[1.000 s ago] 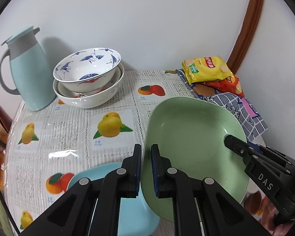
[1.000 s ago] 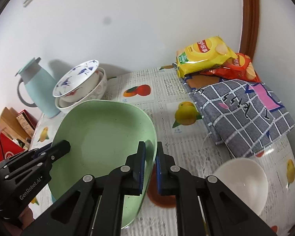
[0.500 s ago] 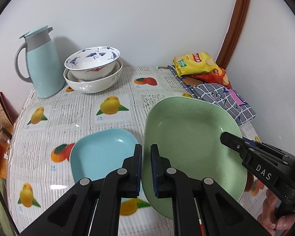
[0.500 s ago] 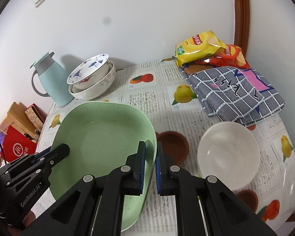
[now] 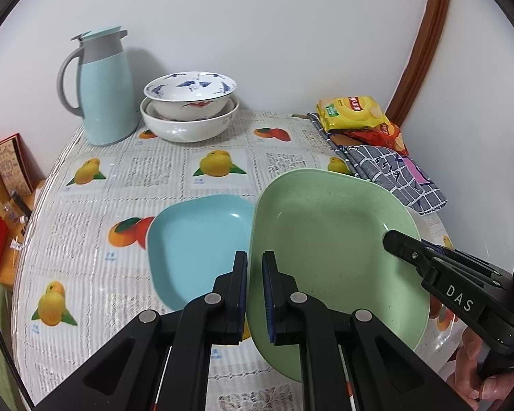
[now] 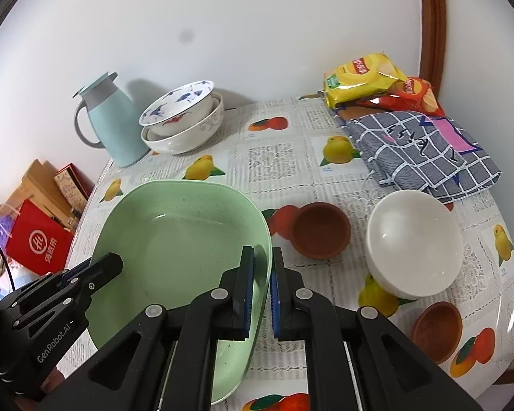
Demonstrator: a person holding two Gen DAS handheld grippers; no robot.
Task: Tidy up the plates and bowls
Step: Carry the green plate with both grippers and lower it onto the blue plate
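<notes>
Above table (image 5: 154, 171), grippers clamp green plate (image 5: 325, 246).

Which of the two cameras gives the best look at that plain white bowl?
The right wrist view: the white bowl shows whole and unobstructed on the tablecloth beside a brown cup. In the left wrist view the green plate hides almost all of it.

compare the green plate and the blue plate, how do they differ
The green plate is larger; the blue plate is smaller. The green plate is gripped at opposite rims by the left claw and the right claw; the blue plate lies untouched on the table. Both are rounded-square and shallow.
</notes>
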